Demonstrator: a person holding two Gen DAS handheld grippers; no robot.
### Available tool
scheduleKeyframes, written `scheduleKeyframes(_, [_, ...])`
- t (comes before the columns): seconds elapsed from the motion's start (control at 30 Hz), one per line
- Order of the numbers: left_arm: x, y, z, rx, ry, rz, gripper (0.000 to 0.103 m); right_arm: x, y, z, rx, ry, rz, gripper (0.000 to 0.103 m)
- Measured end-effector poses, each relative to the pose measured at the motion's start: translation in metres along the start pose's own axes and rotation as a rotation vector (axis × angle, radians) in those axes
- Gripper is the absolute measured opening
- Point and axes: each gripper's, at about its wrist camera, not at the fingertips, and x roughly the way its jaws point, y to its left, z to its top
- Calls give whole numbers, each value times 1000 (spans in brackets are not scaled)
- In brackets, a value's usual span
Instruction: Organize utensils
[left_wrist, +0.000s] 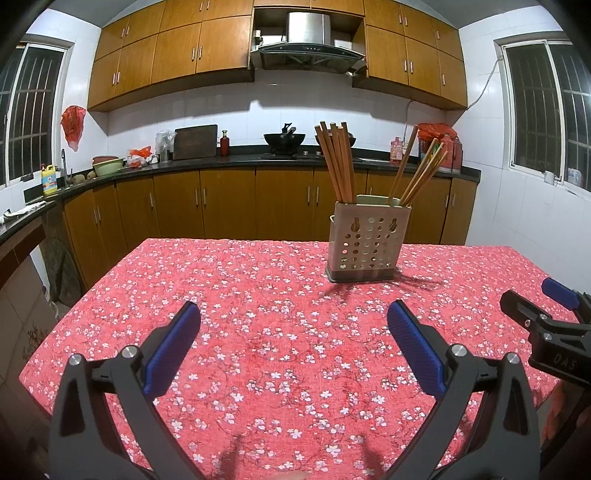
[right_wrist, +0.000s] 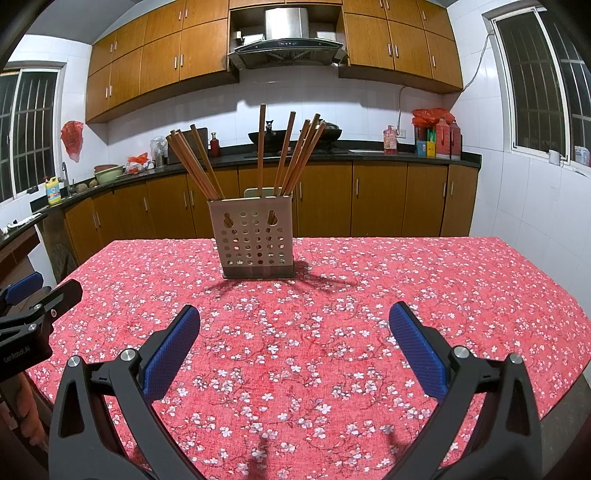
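Home kitchen, wood cabinets and range hood behind; the table (right_wrist: 406, 280) carried a red floral cloth with nothing loose on it. The perforated chopstick holder (right_wrist: 255, 238) stood upright toward the far edge, well apart from both tools. Left hand-held gripper (left_wrist: 293, 317) hovered low over the cloth, jaws spread wide, nothing between them. Right hand-held gripper (right_wrist: 294, 319) was the same: spread, empty.

Contents: wooden chopsticks (right_wrist: 291, 158) only, in two groups. One bundle leaned left in the left side, a looser fan stood in the right side; no other utensils could be seen. Whether a divider split the holder could not be told.

Risks, as judged: the holder looked light and top-heavy with sticks leaning outward, so a sideways nudge on the splayed ends could tip it. Pinching one stick out of a tight bundle could drag its neighbours. Thin round sticks could slip or rotate between the pads.
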Motion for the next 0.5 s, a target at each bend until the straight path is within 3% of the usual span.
scheduleKeyframes(0.5, [1,0,0,-7,16,1,99,-4,2,-5,3,10,5,101])
